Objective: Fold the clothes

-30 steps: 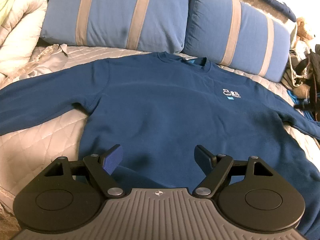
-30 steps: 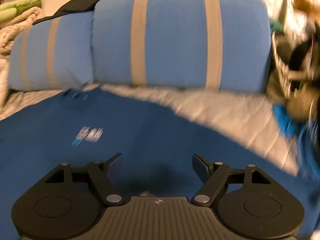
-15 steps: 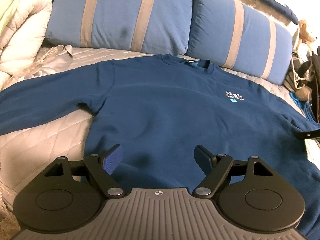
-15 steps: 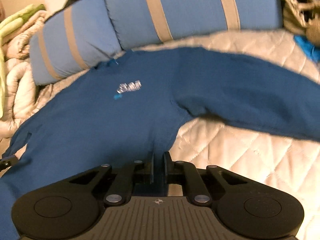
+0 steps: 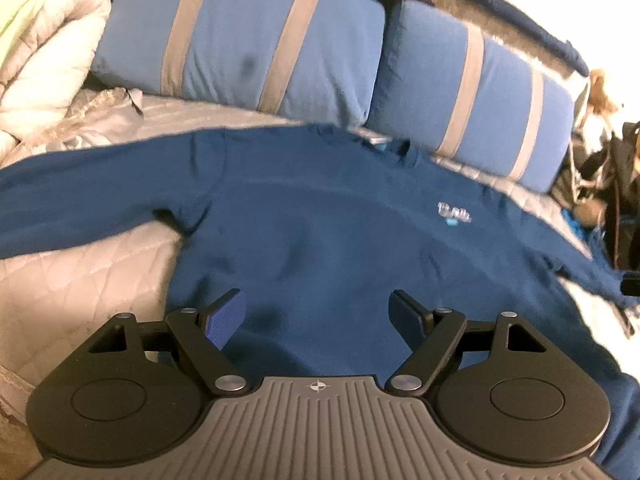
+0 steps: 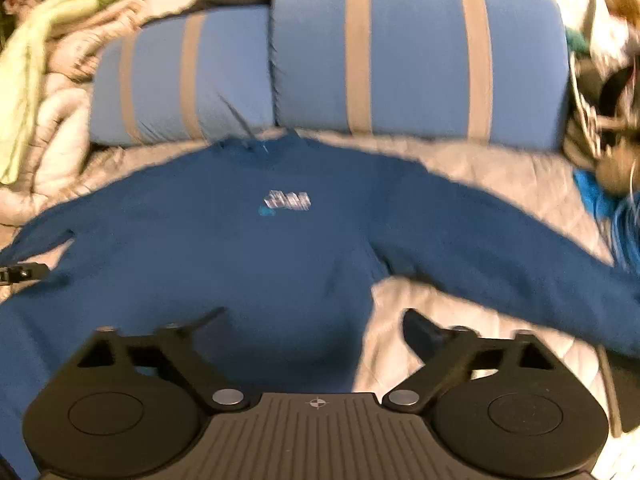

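A dark blue, long-sleeved cotton sweatshirt [image 5: 320,216] lies flat and face up on the pale quilted bed cover [image 5: 76,280], just ahead of and under both tongs, its sleeves spread out to each side. The left tongs [image 5: 318,314] are wide open and hold nothing, and the right tongs [image 6: 316,326] are opening over its side edge, empty too, though that view is blurry. It looks soft, floppy and light, so I would pinch a sleeve cuff or the bottom hem.

Navy sweatshirt [image 5: 320,232], blue grey-striped pillows [image 5: 248,36], pale quilted bedspread [image 5: 80,280]
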Motion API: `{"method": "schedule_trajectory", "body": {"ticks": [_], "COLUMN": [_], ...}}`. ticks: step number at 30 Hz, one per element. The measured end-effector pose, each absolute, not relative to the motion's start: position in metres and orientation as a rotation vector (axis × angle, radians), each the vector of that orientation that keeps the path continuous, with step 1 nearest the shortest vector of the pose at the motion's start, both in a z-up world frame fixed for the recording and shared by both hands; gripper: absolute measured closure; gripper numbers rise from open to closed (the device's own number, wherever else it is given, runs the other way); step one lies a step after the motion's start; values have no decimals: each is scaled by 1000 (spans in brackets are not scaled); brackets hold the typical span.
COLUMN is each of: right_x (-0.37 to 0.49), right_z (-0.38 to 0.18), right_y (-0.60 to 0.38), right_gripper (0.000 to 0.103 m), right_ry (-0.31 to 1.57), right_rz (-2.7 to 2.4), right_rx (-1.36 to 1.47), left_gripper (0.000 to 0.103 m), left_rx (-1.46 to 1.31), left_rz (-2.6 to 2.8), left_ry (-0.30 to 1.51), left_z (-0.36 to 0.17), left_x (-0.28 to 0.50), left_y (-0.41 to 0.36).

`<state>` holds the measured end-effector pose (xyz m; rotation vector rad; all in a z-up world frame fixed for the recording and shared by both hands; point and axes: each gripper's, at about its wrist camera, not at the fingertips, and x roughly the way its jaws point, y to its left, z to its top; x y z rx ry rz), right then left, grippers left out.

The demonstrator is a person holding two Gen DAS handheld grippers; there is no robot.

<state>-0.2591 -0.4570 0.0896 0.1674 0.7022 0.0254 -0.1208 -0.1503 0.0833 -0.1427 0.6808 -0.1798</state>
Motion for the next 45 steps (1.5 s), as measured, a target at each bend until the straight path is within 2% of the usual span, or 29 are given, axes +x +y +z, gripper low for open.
{"method": "schedule_trajectory", "body": {"ticks": [6, 13, 21, 33, 38, 42, 44, 45], "right_x": [-270, -264, -240, -222, -227, -228, -228, -227], "right_z": [128, 138, 116, 80, 67, 64, 63, 63], "right_y": [-437, -404, -366, -344, -342, -344, -346, -347], "right_gripper": [0, 0, 0, 0, 0, 0, 0, 0], "right_ry": [549, 434, 461, 626, 657, 665, 666, 667], "right_rz": [65, 152, 294, 376, 373, 368, 365, 363], "right_rx": [112, 36, 62, 95, 89, 97, 109, 115], "left_gripper": [24, 24, 24, 25, 25, 25, 30, 39], "left_rx": [-106, -199, -302, -923, -1090, -1086, -1072, -1068], "left_rz": [-121, 40, 235, 409, 411, 420, 423, 423], "left_ry": [550, 515, 535, 415, 356, 349, 348, 347], "left_z": [106, 103, 77, 22, 3, 0, -1, -2], "left_x": [-135, -143, -169, -198, -196, -189, -185, -182], "left_y": [-116, -39, 47, 195, 224, 230, 231, 232]}}
